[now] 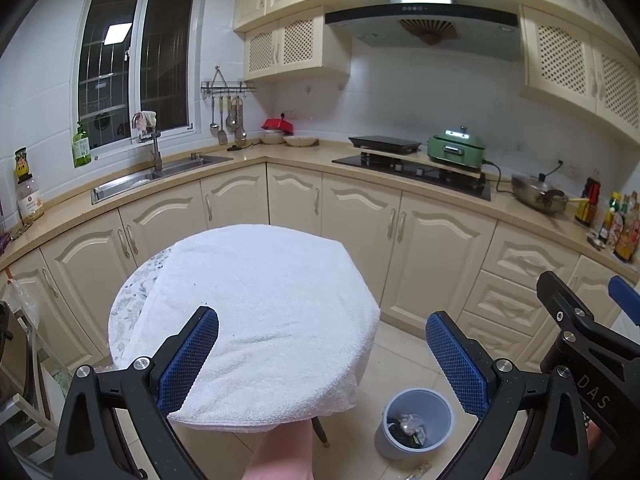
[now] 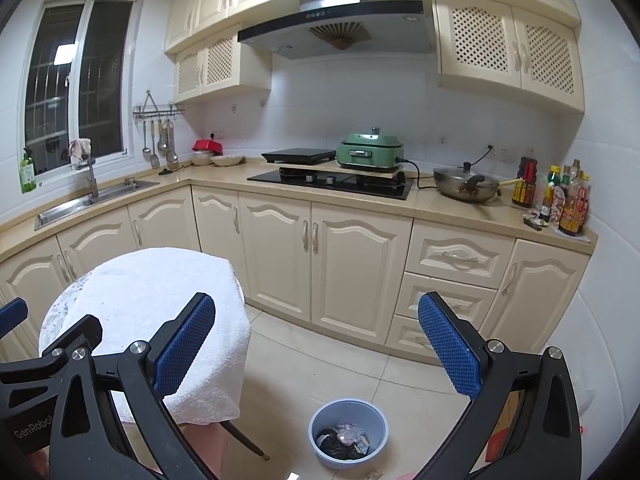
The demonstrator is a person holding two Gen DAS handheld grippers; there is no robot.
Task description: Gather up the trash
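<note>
Both grippers gape — left gripper (image 1: 322, 354); right gripper (image 2: 316, 344)

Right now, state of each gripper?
Left gripper: open, holding nothing, over the white towel.
Right gripper: open, empty, above the bin.

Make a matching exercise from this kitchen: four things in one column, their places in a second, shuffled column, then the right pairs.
Things
1. trash bin
2. white towel
3. green cooker
4. wok

Places
A. on a board over the hob
B. spread over the small round table
C. on the floor beside the table
D. on the counter, left of the sauce bottles

Pairs: 1-C, 2-B, 3-A, 4-D
</note>
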